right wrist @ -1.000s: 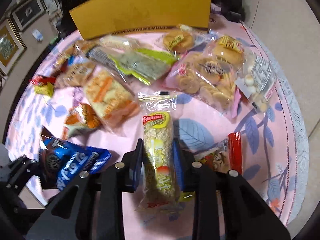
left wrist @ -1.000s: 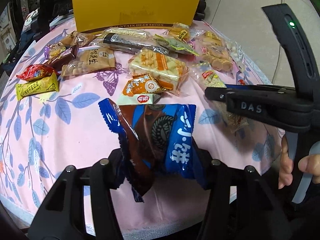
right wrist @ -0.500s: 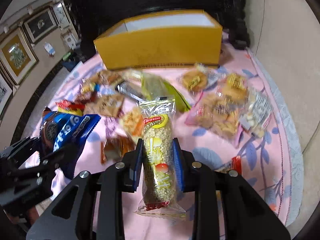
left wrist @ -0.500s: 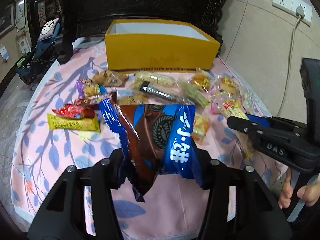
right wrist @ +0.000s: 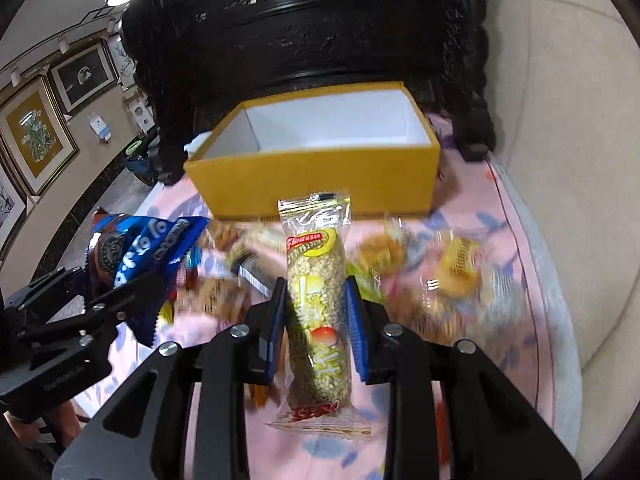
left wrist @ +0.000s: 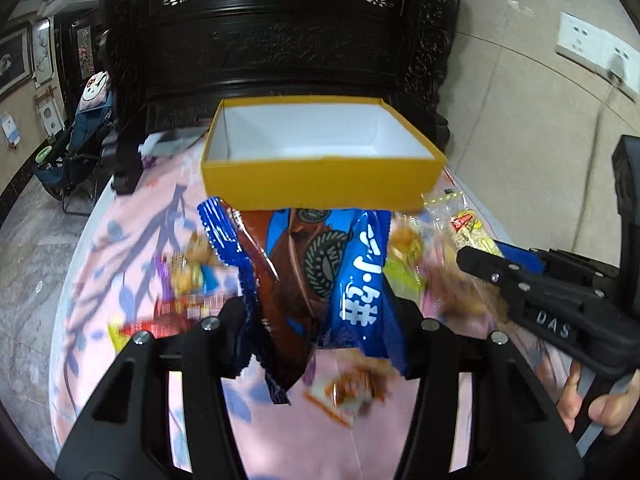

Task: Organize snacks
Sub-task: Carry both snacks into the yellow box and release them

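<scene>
I have the left gripper [left wrist: 320,320] clamped on a crinkly blue-and-brown foil cookie packet [left wrist: 316,280], and the right gripper [right wrist: 316,320] clamped on a clear-wrapped, yellow-labelled puffed-grain bar [right wrist: 318,312]. Both snacks hang above the pink leaf-print tablecloth [right wrist: 516,232], short of the open yellow cardboard box [left wrist: 320,184]. To do this well, I should carry each over the near wall, keep the grippers apart from each other, and let go only inside the white interior.

- A home living room: carved dark wooden furniture [left wrist: 280,40] at the far side.
- Framed pictures [right wrist: 36,132] on the left wall.
- Floral pink tablecloth [left wrist: 132,240] on the table.
</scene>
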{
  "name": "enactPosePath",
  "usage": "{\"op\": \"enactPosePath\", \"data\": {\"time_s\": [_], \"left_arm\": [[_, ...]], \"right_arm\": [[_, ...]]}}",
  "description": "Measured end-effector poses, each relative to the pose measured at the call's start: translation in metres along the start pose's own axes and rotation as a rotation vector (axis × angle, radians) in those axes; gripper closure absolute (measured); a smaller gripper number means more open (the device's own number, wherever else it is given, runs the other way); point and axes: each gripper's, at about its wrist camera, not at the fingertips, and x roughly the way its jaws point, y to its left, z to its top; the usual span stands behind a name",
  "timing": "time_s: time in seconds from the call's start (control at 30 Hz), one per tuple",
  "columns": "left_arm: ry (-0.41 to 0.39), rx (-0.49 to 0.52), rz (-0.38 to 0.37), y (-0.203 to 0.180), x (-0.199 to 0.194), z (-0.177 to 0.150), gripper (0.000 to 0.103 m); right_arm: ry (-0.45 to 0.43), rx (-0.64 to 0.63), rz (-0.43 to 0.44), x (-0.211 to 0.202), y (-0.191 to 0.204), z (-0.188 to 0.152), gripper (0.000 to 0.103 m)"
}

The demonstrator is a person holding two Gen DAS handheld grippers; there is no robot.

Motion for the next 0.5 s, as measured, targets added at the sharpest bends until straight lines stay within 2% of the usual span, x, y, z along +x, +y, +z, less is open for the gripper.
{"op": "enactPosePath", "data": {"time_s": [0.13, 0.23, 0.5], "left_arm": [[-0.016, -0.004, 0.035, 0.001, 0.023, 0.055, 0.05], [-0.002, -0.027, 0.028, 0.007, 0.046, 0.089, 0.05], [0.017, -0.05, 0.04, 0.027, 0.09, 0.129, 0.05]], "right_arm": [[-0.025, -0.006, -0.01, 0.017, 0.007, 0.052, 0.074], [-0.017, -0.002, -0.008, 0.036, 0.008, 0.084, 0.074], [-0.013, 0.015, -0.029, 0.076, -0.002, 0.128, 0.074]]}}
